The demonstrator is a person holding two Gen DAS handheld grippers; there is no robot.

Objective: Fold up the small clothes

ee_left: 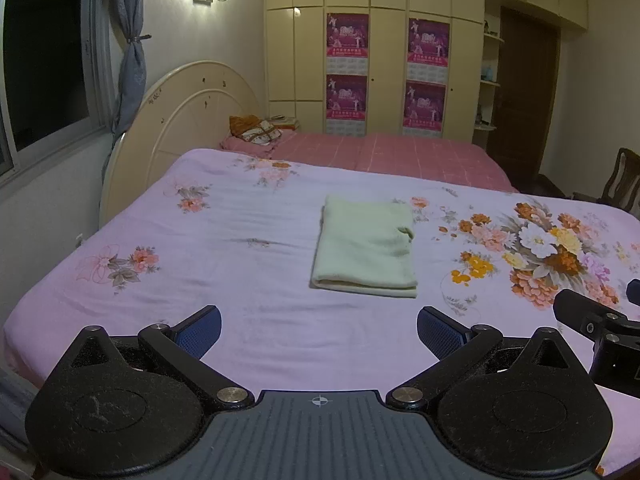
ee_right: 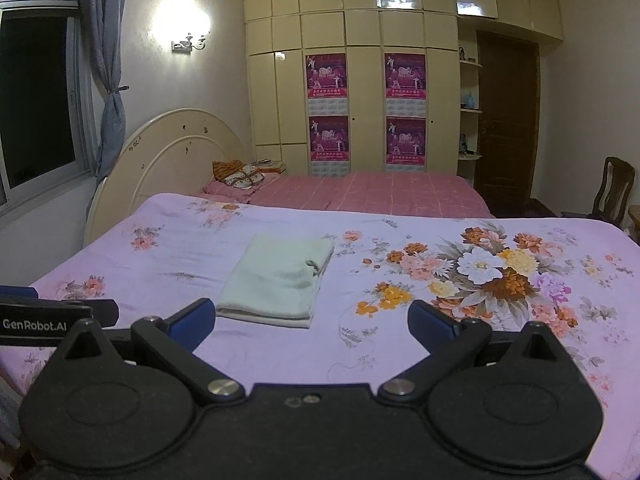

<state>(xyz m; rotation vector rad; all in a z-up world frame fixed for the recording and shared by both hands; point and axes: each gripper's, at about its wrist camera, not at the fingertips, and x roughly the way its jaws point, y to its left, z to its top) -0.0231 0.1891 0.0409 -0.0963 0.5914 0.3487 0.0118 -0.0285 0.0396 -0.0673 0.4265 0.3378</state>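
Garment (ee_left: 366,246) lies folded flat on the sheet (ee_left: 240,320), ahead of both tools and untouched. Left gripper (ee_left: 319,332) and right gripper (ee_right: 311,322) — jaws spread wide, holding nothing. Risk: a low approach snags the sheet with the cloth — layers slide and the fold opens.

Ahead of your grippers lay a lilac floral bedsheet (ee_left: 248,320). Beyond it you had a pink checked bed (ee_right: 384,194) with a cream headboard (ee_left: 188,112), then cream wardrobes (ee_right: 360,32) carrying magenta posters (ee_left: 347,36).
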